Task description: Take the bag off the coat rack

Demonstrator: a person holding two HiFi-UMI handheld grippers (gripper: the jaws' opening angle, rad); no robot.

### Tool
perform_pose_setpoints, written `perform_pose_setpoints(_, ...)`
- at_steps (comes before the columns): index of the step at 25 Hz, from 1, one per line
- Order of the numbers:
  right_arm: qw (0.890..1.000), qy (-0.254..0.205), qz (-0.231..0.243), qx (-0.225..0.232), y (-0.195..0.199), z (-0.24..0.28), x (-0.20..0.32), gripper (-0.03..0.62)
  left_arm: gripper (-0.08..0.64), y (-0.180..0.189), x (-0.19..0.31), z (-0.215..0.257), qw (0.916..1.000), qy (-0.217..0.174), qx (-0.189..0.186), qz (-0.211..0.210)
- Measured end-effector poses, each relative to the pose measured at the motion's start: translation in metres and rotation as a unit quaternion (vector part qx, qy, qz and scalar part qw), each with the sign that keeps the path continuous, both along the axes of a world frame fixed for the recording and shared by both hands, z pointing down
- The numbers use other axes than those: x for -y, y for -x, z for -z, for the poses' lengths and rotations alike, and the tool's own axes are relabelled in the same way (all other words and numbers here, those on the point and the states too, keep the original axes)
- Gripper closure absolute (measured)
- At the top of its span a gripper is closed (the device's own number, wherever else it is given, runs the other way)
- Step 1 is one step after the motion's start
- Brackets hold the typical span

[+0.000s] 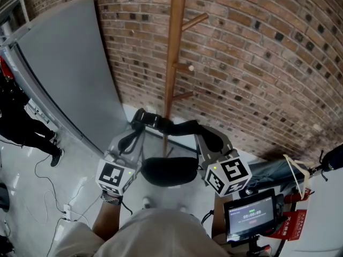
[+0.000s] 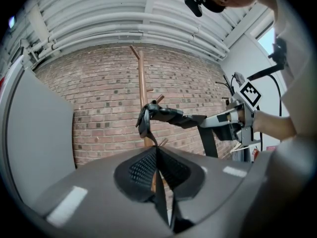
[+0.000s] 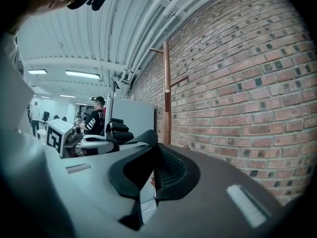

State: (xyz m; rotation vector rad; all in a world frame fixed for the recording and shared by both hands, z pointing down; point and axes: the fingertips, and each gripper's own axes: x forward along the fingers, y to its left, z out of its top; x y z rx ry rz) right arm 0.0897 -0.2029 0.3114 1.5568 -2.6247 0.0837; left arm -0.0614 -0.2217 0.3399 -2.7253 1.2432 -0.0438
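Note:
The wooden coat rack (image 1: 174, 47) stands against the brick wall, with bare pegs up its pole. A black bag (image 1: 169, 171) hangs in front of the pole from its black strap (image 1: 171, 125), which stretches between my two grippers. My left gripper (image 1: 140, 118) is shut on the strap's left end, and in the left gripper view the strap (image 2: 148, 120) rises out of its closed jaws (image 2: 157, 151). My right gripper (image 1: 201, 130) is shut on the strap's right end (image 3: 143, 139). The strap rests on no peg that I can see.
A grey partition panel (image 1: 69, 68) leans at the left, with a person in black (image 1: 21, 125) beyond it. Cables (image 1: 51, 191) lie on the white floor. A stand with a small screen (image 1: 251, 216) is at the lower right. The brick wall (image 1: 268, 63) is close behind the rack.

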Motion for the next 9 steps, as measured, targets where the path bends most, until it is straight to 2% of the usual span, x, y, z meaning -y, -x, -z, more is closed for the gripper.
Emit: perform_pose_setpoints(9,1.000,0.009,0.000,0.004,0.0005,-0.0057,0.0037,0.588,0.555,0.0030,0.0017,-0.0048,1.0000,0.006,-0.002,0.003)
